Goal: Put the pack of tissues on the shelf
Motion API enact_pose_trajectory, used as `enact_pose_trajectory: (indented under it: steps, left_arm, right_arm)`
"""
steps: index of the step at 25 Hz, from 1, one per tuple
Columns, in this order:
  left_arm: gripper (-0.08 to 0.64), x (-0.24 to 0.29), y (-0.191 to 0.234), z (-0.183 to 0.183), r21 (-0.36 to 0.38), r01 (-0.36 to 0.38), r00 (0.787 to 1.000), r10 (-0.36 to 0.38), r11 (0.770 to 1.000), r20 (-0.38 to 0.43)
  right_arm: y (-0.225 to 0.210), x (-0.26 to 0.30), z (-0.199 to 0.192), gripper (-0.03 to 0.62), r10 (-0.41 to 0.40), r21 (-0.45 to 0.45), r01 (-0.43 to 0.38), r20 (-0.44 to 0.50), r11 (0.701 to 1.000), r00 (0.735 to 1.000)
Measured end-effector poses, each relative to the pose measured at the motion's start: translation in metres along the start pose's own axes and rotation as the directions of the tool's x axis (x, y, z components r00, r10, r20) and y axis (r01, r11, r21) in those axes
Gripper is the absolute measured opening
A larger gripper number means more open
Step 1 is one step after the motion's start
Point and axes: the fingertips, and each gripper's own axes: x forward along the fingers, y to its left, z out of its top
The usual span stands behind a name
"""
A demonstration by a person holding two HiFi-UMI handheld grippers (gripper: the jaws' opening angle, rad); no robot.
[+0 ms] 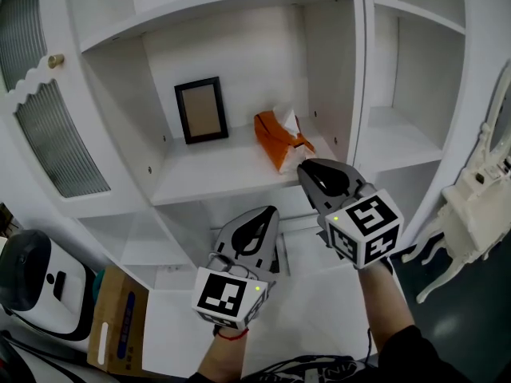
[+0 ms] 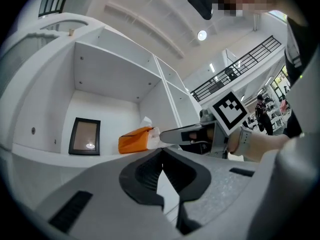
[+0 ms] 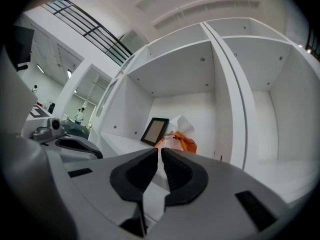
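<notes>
An orange pack of tissues (image 1: 276, 139) with a white tissue sticking up lies on the middle shelf (image 1: 215, 174) of a white cabinet, to the right of a black picture frame (image 1: 201, 110). My right gripper (image 1: 305, 168) is shut and empty, its tips just in front of the pack's near end. In the right gripper view the pack (image 3: 177, 140) shows beyond the closed jaws. My left gripper (image 1: 269, 211) is lower, below the shelf's front edge, shut with nothing in it. The left gripper view shows the pack (image 2: 135, 140) with the right gripper (image 2: 161, 137) close to it.
The shelf is bounded by a white upright panel (image 1: 361, 86) on the right and a cabinet door with ribbed glass (image 1: 48, 126) on the left. A cardboard box (image 1: 118, 321) and a white appliance (image 1: 40, 282) stand on the floor at lower left. White furniture (image 1: 475, 206) is at right.
</notes>
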Motion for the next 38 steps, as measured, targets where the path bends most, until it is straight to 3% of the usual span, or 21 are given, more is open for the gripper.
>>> enact_pose_trajectory:
  steps: [8, 21, 24, 29, 38]
  left_arm:
    - [0.006, -0.021, 0.013, -0.042, -0.074, -0.072, 0.995, 0.067, 0.995, -0.068]
    - [0.006, -0.024, 0.011, -0.073, -0.127, -0.089, 0.992, 0.078, 0.988, -0.095]
    - [0.006, -0.023, 0.006, -0.079, -0.134, -0.082, 0.993, 0.069, 0.988, -0.094]
    - [0.006, -0.025, -0.012, -0.103, -0.145, -0.049, 0.992, 0.031, 0.988, -0.122]
    - [0.006, -0.037, -0.038, -0.155, -0.170, -0.032, 0.982, 0.000, 0.985, -0.186]
  right_arm:
    - [0.004, 0.000, 0.001, 0.035, 0.013, 0.006, -0.013, 0.016, 1.000, 1.000]
    - [0.030, -0.037, -0.021, 0.035, 0.083, 0.006, -0.084, 0.058, 0.996, 0.995]
    - [0.040, -0.046, -0.040, 0.020, 0.094, 0.008, -0.094, 0.040, 0.996, 0.995]
    - [0.076, -0.059, -0.097, 0.017, 0.173, 0.096, -0.172, -0.001, 0.980, 0.985]
    - [0.098, -0.079, -0.169, 0.017, 0.157, 0.204, -0.136, -0.087, 0.970, 0.984]
